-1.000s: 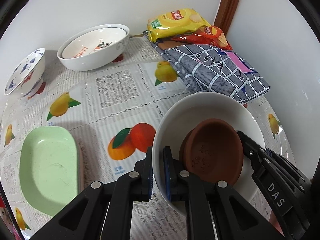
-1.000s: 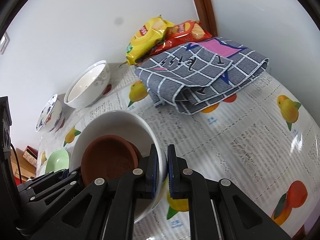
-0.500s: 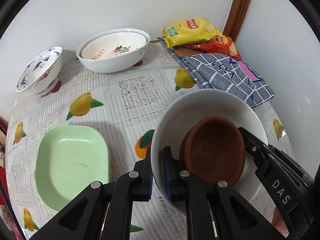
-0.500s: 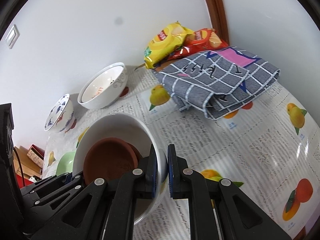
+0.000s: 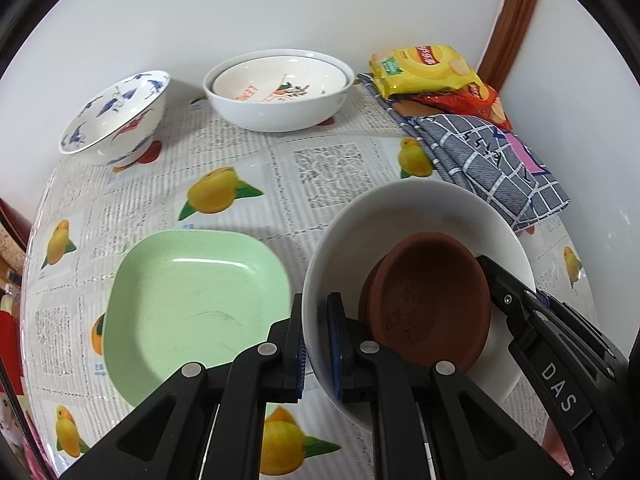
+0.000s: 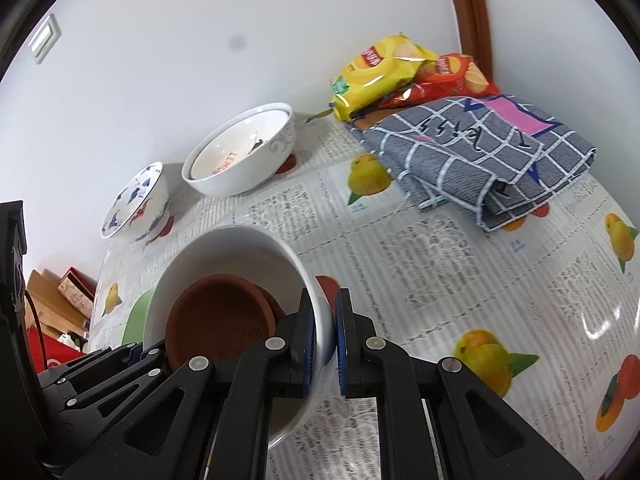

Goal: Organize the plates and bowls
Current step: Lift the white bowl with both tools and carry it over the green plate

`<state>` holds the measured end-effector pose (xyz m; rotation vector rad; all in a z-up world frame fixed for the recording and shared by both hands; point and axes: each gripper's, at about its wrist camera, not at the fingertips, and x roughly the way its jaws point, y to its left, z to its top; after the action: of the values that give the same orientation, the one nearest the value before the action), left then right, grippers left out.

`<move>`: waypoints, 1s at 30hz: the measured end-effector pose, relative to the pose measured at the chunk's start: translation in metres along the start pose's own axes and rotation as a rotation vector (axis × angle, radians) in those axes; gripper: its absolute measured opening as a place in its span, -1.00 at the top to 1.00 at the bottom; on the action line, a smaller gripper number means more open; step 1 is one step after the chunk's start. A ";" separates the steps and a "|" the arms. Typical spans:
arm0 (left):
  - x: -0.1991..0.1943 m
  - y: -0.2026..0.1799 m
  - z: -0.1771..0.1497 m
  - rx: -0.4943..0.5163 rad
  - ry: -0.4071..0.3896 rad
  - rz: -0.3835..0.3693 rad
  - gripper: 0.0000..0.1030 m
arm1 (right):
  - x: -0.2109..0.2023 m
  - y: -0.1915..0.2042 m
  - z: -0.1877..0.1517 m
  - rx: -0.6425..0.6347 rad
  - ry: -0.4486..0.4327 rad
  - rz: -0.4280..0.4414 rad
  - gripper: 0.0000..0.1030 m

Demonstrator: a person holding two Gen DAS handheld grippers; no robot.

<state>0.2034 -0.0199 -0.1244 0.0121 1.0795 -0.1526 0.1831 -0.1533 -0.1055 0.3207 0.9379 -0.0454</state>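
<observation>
1. We see a table covered with a glossy cloth printed in newsprint and fruit, set against plain white walls, with a brown wooden trim strip at the upper right of the left wrist view
2. Compared with a second ago, the green plate has come much further into the left wrist view and now fills its lower left, while the folded cloth and snack bags have slid toward the right edge; both grippers have carried the white bowl across the table
3. The white bowl is smooth, glazed and round, held above the table at lower centre of both views; inside it lies a matte terracotta saucer, round and tilted against the bowl wall
4. At the back stand two nested white bowls with orange lettering, and at upper left a blue patterned footed bowl that looks tilted
5. The left gripper points steeply down, its fingers pinched narrow on the bowl's near rim
6. The right gripper likewise clamps the opposite rim, jaws nearly together
</observation>
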 end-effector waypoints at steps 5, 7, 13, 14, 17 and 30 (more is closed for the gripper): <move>-0.002 0.012 -0.002 -0.019 -0.001 0.012 0.81 | 0.003 0.011 -0.003 -0.011 0.009 0.018 0.82; -0.003 0.016 -0.003 -0.027 0.001 0.012 0.81 | 0.004 0.016 -0.004 -0.020 0.009 0.019 0.82; -0.009 0.028 -0.005 -0.047 -0.008 0.016 0.81 | 0.002 0.028 -0.004 -0.041 0.001 0.035 0.81; -0.010 0.029 -0.005 -0.050 -0.010 0.018 0.81 | 0.003 0.030 -0.004 -0.045 0.000 0.036 0.81; -0.013 0.034 -0.005 -0.057 -0.013 0.026 0.81 | 0.004 0.036 -0.004 -0.053 0.001 0.048 0.81; -0.018 0.050 -0.005 -0.082 -0.022 0.046 0.81 | 0.005 0.052 -0.004 -0.076 0.000 0.071 0.81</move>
<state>0.1970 0.0319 -0.1139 -0.0388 1.0618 -0.0666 0.1926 -0.1025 -0.0987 0.2838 0.9251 0.0556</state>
